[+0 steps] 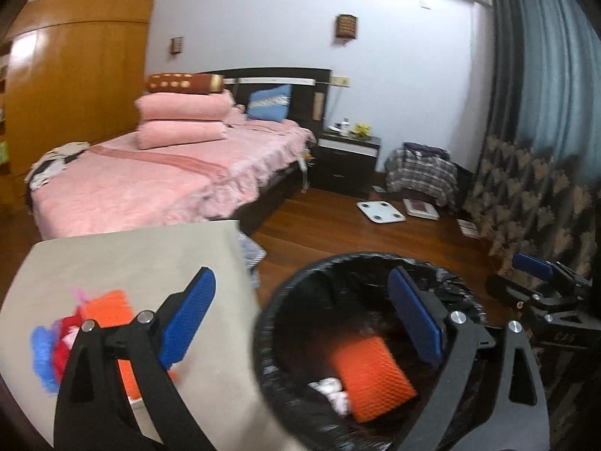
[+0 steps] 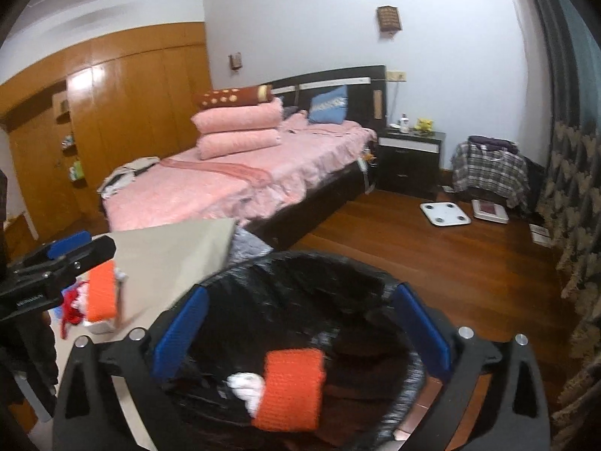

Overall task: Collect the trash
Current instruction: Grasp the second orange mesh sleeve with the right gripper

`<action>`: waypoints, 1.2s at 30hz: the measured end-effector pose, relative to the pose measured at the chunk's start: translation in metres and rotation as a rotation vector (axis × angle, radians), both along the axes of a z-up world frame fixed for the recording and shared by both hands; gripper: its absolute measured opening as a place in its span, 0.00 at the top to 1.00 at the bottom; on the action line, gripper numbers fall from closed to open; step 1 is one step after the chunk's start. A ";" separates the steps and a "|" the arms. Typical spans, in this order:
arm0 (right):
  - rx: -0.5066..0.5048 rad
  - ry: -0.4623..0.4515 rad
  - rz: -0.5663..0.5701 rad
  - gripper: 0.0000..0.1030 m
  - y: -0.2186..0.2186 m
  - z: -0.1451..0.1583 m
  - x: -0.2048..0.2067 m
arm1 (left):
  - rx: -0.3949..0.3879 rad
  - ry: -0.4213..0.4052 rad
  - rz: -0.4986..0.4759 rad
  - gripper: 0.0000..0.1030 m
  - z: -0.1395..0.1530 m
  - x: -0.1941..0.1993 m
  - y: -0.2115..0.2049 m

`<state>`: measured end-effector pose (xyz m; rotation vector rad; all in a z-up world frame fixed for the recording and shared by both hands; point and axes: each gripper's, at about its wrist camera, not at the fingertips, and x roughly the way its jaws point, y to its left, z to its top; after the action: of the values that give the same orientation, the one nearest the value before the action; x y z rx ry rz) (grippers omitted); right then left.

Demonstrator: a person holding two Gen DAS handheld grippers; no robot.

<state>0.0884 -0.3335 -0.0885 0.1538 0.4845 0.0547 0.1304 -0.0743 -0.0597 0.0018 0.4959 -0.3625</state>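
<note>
A round bin with a black liner [image 1: 300, 285] [image 2: 300, 263] stands on the floor beside a grey table [image 1: 131, 259] [image 2: 169, 251]. Inside lie an orange ribbed piece [image 1: 375, 379] [image 2: 289, 387] and white crumpled scraps [image 1: 334, 391] [image 2: 246, 385]. On the table lie another orange piece [image 1: 109, 306] [image 2: 101, 293] and red, blue and pink scraps [image 1: 52, 353] [image 2: 73, 308]. My left gripper [image 1: 304, 323] is open and empty, spanning the table edge and the bin. My right gripper [image 2: 300, 332] is open and empty above the bin; it also shows in the left wrist view [image 1: 537, 270].
A bed with pink covers [image 1: 150, 176] [image 2: 225, 180] lies behind the table. A dark nightstand [image 1: 345, 161], a white scale [image 1: 381, 211] and a plaid-covered pile [image 1: 420, 173] stand on the wooden floor. Curtains [image 1: 544, 94] hang at right, a wooden wardrobe [image 1: 71, 86] at left.
</note>
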 end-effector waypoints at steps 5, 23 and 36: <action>0.001 -0.014 0.083 0.06 0.041 0.008 0.015 | -0.001 -0.020 0.126 0.12 0.007 -0.008 0.050; -0.022 0.004 0.361 0.06 0.211 -0.016 0.072 | 0.093 -0.009 0.469 0.12 -0.007 -0.019 0.203; -0.063 0.124 0.484 0.06 0.287 -0.061 0.105 | 0.079 0.049 0.544 0.12 -0.034 -0.019 0.248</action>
<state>0.1935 -0.0461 -0.1494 -0.0252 0.6385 0.5052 0.1111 0.1733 -0.0934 -0.0645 0.5373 0.1906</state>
